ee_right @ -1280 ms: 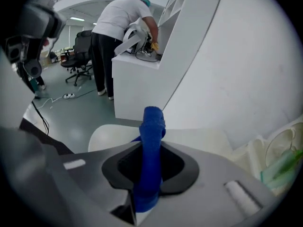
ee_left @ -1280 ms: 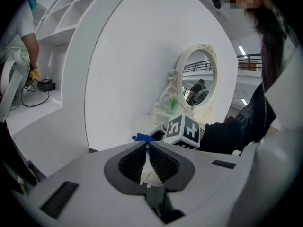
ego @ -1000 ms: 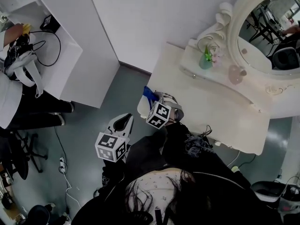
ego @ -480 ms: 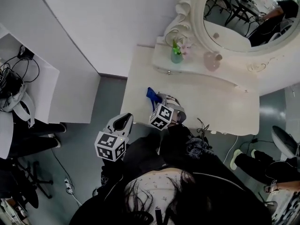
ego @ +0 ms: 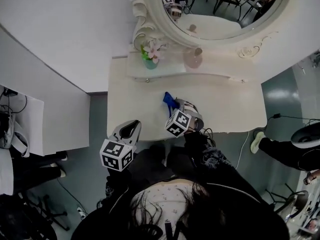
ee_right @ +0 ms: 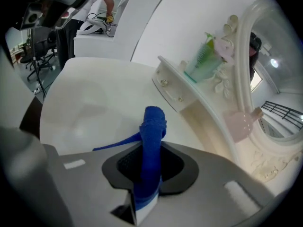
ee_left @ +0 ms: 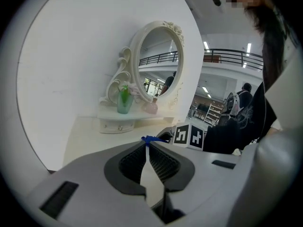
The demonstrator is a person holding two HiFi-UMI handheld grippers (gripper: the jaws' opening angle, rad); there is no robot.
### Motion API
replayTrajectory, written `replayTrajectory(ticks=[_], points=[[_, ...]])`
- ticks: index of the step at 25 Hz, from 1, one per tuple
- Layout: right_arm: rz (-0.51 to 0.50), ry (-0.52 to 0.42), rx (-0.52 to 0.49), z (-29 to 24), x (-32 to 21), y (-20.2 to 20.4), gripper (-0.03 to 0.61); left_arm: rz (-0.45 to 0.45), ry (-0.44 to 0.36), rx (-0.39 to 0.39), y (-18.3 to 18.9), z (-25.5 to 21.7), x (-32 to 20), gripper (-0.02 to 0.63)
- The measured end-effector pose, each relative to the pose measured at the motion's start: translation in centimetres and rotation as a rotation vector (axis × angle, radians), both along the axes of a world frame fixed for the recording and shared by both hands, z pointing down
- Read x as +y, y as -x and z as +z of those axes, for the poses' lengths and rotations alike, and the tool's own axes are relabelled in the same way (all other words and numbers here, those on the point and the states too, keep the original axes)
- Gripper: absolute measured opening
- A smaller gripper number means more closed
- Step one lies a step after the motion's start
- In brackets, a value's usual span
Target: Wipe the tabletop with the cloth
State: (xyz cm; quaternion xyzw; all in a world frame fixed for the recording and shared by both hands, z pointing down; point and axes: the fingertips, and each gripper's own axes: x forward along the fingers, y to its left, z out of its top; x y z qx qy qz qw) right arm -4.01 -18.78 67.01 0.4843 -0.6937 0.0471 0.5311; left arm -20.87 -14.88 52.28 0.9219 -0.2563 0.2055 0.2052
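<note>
Cloth (ee_right: 154,122): blue, soft, bunched into a narrow upright fold with one thin tail trailing left. I judged it light, limp and unlikely to slip, and best gripped at a gathered fold so the loose part could drag flat. The right gripper (ee_right: 151,151) was clamped on that fold above the near-left part of the white tabletop (ego: 225,109); contact with the surface was not discernible. The left gripper (ee_left: 147,150) had its jaws together on nothing, off the table's front edge.
</note>
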Motion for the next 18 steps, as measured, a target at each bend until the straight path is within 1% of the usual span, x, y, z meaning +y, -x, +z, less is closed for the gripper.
replayTrajectory(ticks=[9, 18], points=[[0.086, 0.011, 0.001, 0.0, 3.3, -11.6, 0.073, 0.087, 0.004, -0.008, -10.6, -0.4, 1.8, 0.002], [0.166, 0.003, 0.023, -0.3, 7.5, -24.1, 0.072, 0.172, 0.003, -0.017, -21.5, -0.5, 5.5, 0.002]])
